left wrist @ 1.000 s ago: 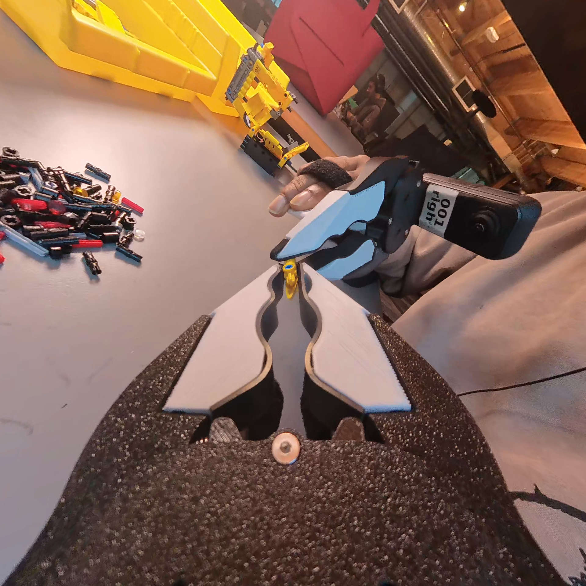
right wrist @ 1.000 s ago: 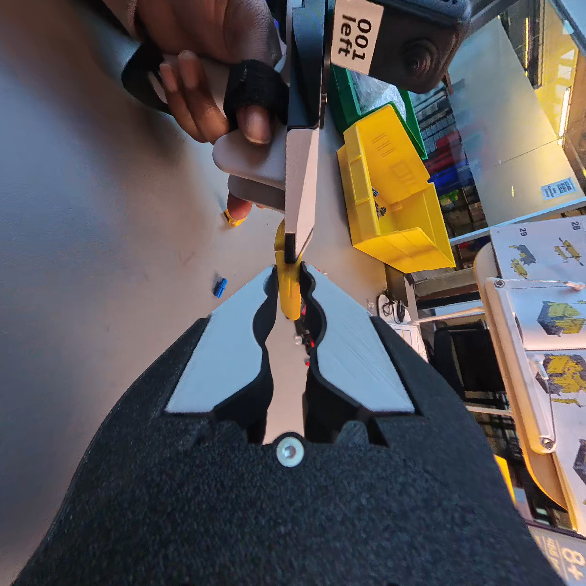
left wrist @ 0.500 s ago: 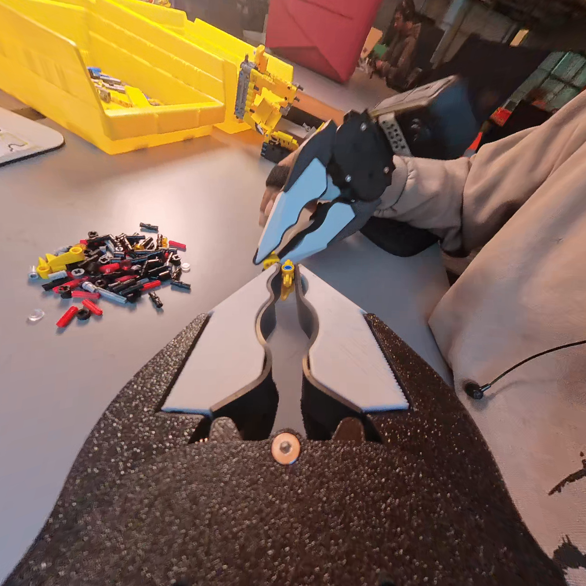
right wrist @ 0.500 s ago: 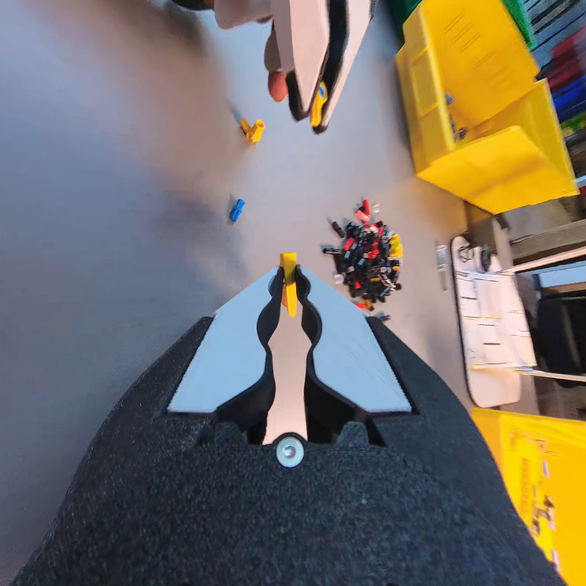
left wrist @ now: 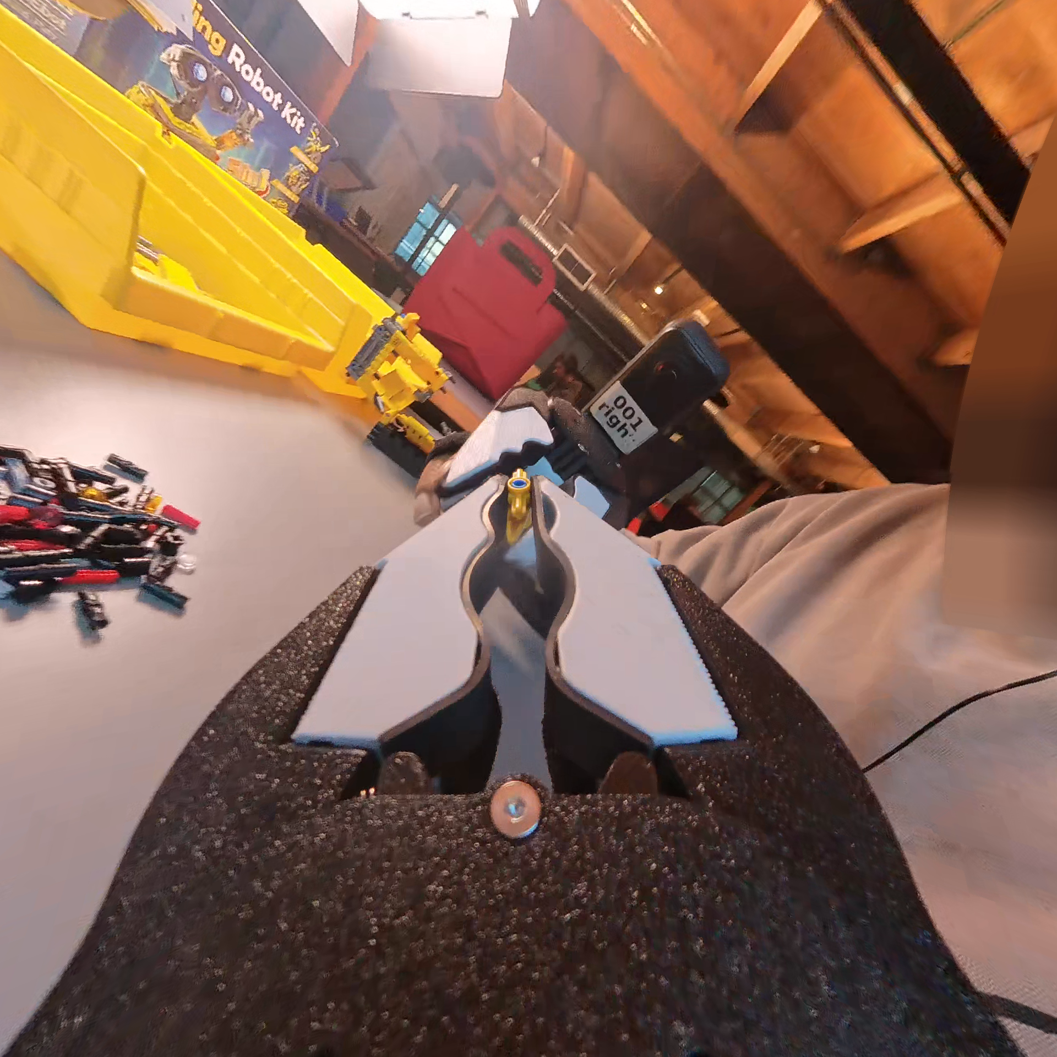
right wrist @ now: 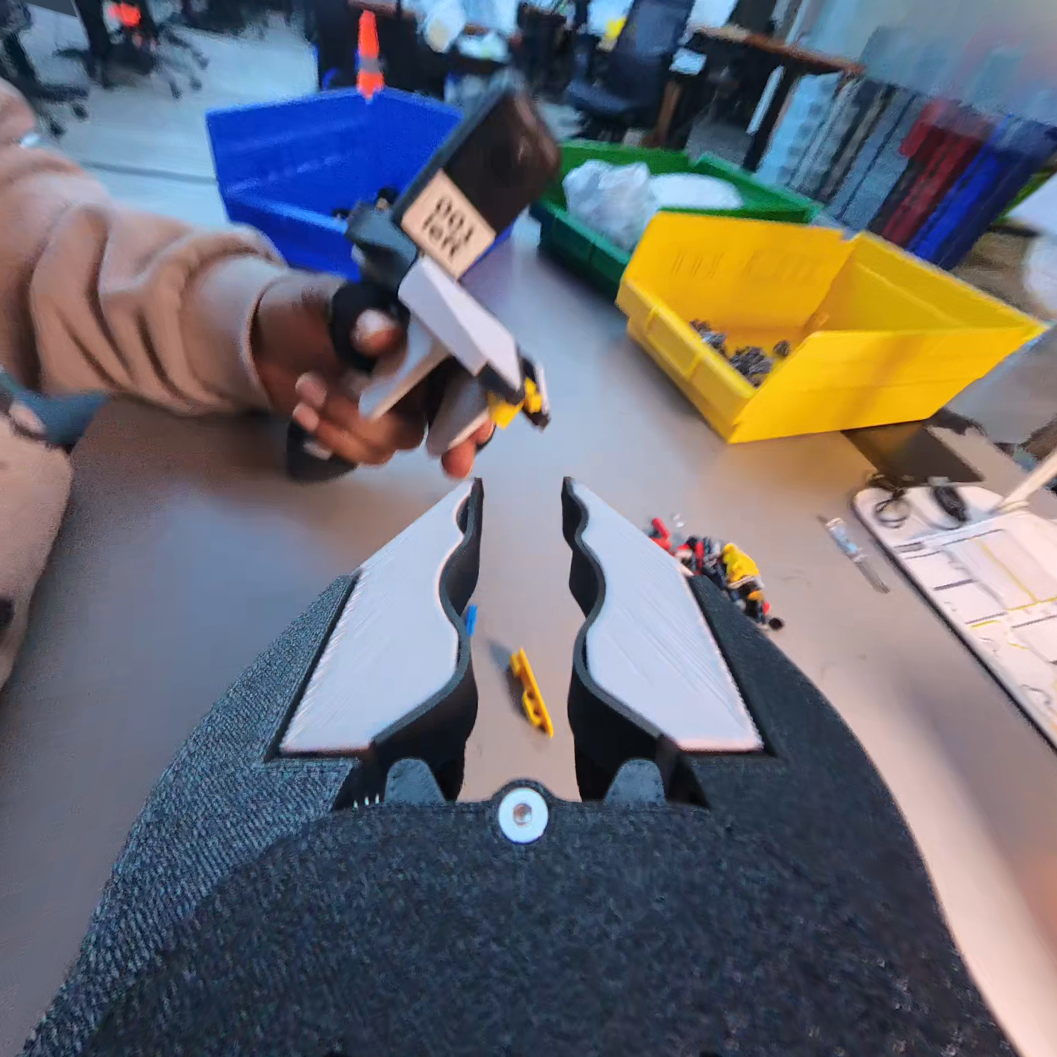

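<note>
Small yellow connector piece [left wrist: 517,511] with a blue pin in its end sits clamped between the closed fingertips of the left gripper [left wrist: 519,497], held above the grey table [left wrist: 257,486]. Judged light, rigid, smooth plastic — prone to slip or twist; best taken across its flat sides. How much of it lies inside the jaws is hidden.

Right gripper [right wrist: 520,486] stands apart and empty over a yellow beam [right wrist: 532,696] lying loose on the table between its fingers; a blue pin [right wrist: 471,620] beside it is half covered by the left finger.

Further out: pile of small parts [left wrist: 86,537], yellow bins [left wrist: 171,246], a yellow model [left wrist: 400,366]. The right wrist view is motion-blurred — fine detail unreadable.
</note>
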Demonstrator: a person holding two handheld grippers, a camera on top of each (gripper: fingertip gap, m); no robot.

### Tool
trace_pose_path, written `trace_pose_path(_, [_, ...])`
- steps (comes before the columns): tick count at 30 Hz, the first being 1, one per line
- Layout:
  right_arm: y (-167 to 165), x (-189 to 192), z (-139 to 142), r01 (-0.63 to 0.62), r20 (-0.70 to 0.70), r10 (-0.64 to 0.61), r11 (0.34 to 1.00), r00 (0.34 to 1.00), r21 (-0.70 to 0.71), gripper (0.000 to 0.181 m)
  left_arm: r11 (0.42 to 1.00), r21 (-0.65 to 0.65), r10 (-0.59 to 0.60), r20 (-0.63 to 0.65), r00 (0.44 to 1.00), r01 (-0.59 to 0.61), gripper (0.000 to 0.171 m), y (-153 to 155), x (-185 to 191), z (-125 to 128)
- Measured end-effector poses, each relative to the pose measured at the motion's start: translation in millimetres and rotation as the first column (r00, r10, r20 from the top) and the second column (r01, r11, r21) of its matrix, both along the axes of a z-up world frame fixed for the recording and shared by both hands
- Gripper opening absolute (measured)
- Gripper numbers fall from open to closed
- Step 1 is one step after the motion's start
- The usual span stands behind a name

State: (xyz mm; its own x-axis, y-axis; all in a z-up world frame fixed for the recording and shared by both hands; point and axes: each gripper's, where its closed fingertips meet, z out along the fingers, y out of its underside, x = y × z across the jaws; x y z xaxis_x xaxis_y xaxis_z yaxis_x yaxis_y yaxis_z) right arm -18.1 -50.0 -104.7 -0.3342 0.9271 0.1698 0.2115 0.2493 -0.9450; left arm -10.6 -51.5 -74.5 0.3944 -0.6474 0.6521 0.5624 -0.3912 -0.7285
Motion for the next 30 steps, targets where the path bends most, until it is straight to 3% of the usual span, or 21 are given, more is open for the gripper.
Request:
trace_pose_path(5, [-7.5, -1.3, 23.5, 0.049, -0.164, -0.014, 0.976, 0.986, 0.211, 0.027, 0.997, -0.037, -0.056, 0.138, 0.989, 0.061, 0.006, -2.1, 7.7, 2.1])
trace_pose_path(8, [-10.3, 3.9, 31.2, 0.055, -0.224, 0.01, 0.957, 0.975, 0.283, 0.014, 0.995, -0.057, -0.069, 0.154, 0.986, 0.078, 0.006, -1.9, 10.9, -0.7])
trace_pose_path(11, [-0.4, 5.9, 30.9, 0.054, -0.197, -0.005, 0.968, 0.98, 0.247, 0.017, 0.995, -0.074, -0.058, 0.184, 0.981, 0.073, 0.007, 0.5, 7.7, -1.2])
trace_pose_path(13, [16.2, 6.2, 34.0, 0.136, -0.224, -0.08, 0.959, 0.971, 0.248, 0.0, 0.994, -0.072, -0.067, 0.21, 0.975, 0.084, 0.006, -0.9, 4.9, 0.6])
trace_pose_path(14, [17.6, 8.2, 35.8, 0.13, -0.232, -0.071, 0.959, 0.97, 0.251, 0.0, 0.994, -0.081, -0.05, 0.205, 0.977, 0.068, 0.006, 0.3, 3.2, -1.4])
trace_pose_path(17, [0.1, 9.1, 36.9, 0.031, -0.2, 0.0, 0.988, 0.98, 0.149, 0.017, 0.996, -0.073, -0.038, 0.222, 0.974, 0.056, 0.006, 1.0, 0.7, 0.6])
trace_pose_path(19, [1.2, 1.2, 26.7, 0.075, -0.151, -0.058, 0.991, 0.987, 0.111, 0.019, 0.998, -0.058, -0.019, 0.23, 0.973, 0.033, 0.006, 2.2, -0.8, 2.9])
trace_pose_path(22, [-0.4, -8.6, 20.3, 0.111, -0.093, -0.119, 0.99, 0.989, -0.091, 0.015, 0.999, -0.026, 0.044, 0.218, 0.975, -0.039, 0.005, 4.6, -7.7, 6.0])
trace_pose_path(26, [-16.9, -10.1, 20.7, -0.02, -0.034, 0.006, 0.902, 0.999, -0.431, 0.018, 0.995, 0.03, 0.091, 0.171, 0.981, -0.097, 0.005, 4.0, -13.0, 11.4])
trace_pose_path(30, [-19.6, -10.0, 29.3, -0.08, -0.073, 0.045, 0.803, 0.996, -0.59, 0.015, 0.992, 0.091, 0.083, 0.073, 0.994, -0.089, 0.006, 0.8, -0.5, 13.2])
